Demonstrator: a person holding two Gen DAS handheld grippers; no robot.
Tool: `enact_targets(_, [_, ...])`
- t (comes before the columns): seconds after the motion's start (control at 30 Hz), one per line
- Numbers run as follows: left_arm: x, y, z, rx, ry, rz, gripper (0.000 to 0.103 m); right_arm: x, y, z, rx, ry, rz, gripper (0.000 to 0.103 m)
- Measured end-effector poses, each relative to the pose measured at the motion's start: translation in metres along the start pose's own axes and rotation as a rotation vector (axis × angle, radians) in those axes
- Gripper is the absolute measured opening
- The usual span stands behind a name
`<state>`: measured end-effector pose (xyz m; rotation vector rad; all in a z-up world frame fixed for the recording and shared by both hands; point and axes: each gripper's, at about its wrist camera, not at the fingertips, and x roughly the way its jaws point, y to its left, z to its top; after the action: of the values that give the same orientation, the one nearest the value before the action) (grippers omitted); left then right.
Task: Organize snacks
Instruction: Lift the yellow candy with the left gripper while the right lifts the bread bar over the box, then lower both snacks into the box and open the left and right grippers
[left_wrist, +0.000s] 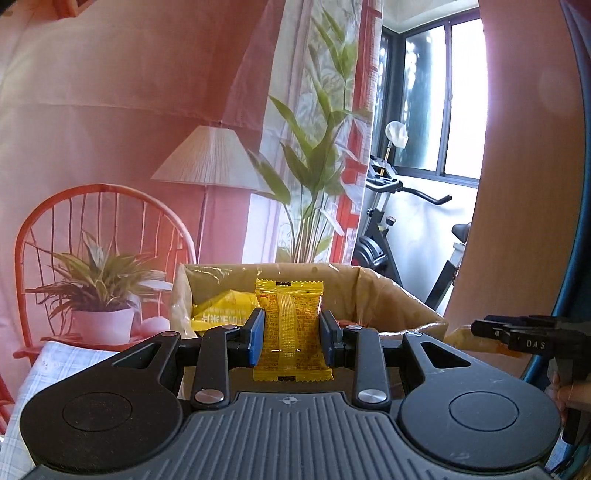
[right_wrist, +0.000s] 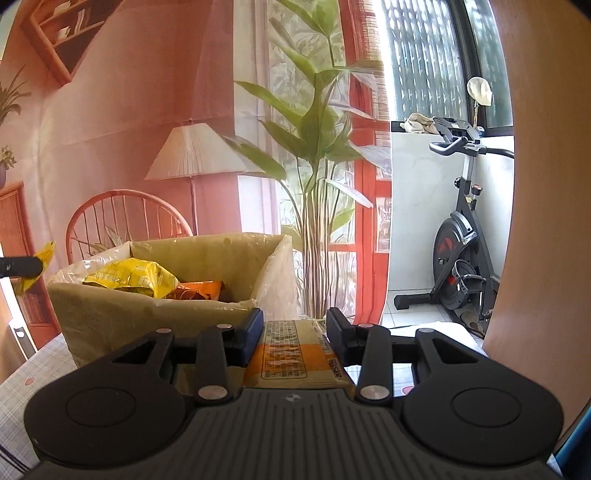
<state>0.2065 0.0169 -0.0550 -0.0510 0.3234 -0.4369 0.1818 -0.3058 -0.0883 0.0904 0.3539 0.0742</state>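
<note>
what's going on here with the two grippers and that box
A person is sorting snacks with a handheld gripper in each hand. The left gripper is clamped on a yellow snack packet, held in front of a plastic-lined cardboard box. The right gripper grips an orange and tan packet beside the box. The box already holds yellow and orange packets. Neither held packet is in the box yet.

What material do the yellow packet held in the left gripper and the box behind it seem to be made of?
Yellow packet: looks like thin glossy plastic film, with crimped serrated ends, a raised centre seam and light glints.
Box: probably brown cardboard, matte, with straight folded walls; a clear crinkled plastic liner seems to drape over its rim.
</note>
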Motion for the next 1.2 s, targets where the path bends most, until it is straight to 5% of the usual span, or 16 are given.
enact_targets(0.37, [0.01,0.004,-0.001,-0.01,0.018,-0.022,0.033,-0.012,-0.016,-0.002,0.021,-0.013,-0.037,0.04])
enact_targets(0.73, [0.031,0.009,0.013,-0.001,0.018,-0.053,0.033,-0.012,-0.015,0.039,-0.002,-0.098,-0.017,0.04])
enact_targets(0.97, [0.059,0.015,0.021,-0.004,0.04,-0.052,0.033,0.032,0.016,0.068,-0.034,-0.114,0.071,0.04])
enact_targets(1.2, [0.09,0.02,0.021,0.005,0.089,-0.029,0.033,0.105,0.055,0.074,-0.116,-0.029,0.12,0.04])
